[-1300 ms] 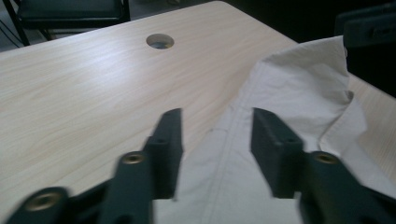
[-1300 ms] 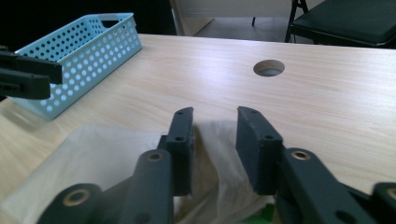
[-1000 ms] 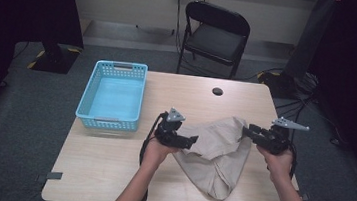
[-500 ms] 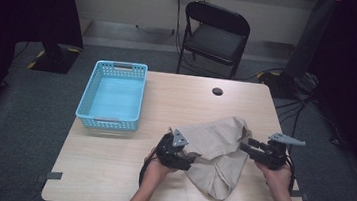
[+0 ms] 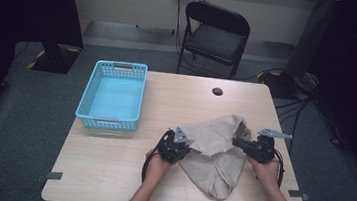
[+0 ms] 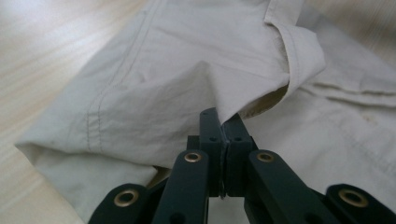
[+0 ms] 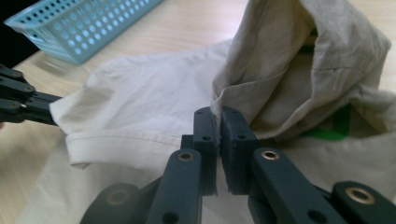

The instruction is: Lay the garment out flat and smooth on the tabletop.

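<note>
garment: beige shirt-like garment [image 5: 213, 154], crumpled on the wooden table [image 5: 108, 173], right of the blue basket [image 5: 114, 96]; green label patch inside the bunched part in the right gripper view
left gripper [image 6: 223, 126]: jaws have just been closing, now pressed together on a fold of the garment edge near a seam; cloth visibly pinched between the pads
right gripper [image 7: 218, 122]: jaws have just been closing too, now clamped on a hem of the raised, bunched part of the garment
step in hand: judged as taking hold of two edges to spread or fold the garment
how to do it well: keep both pinches firm, lift just clear of the table, pull the hands apart evenly so the cloth flattens; check each pinch holds a single layer, the right one looks close to a doubled fold; don't drag the garment off the near edge
risk: thin hem may slip from the pads if pulled sharply
basket: empty, pale blue plastic, perforated walls, well apart from the garment, on the table's left part
surface: light wood-grain table, cable hole beyond the garment
room: grey carpet, black folding chair [image 5: 216, 34] behind the table, wall socket above the chair, cables on the floor right of the chair, dark drapes both sides
</note>
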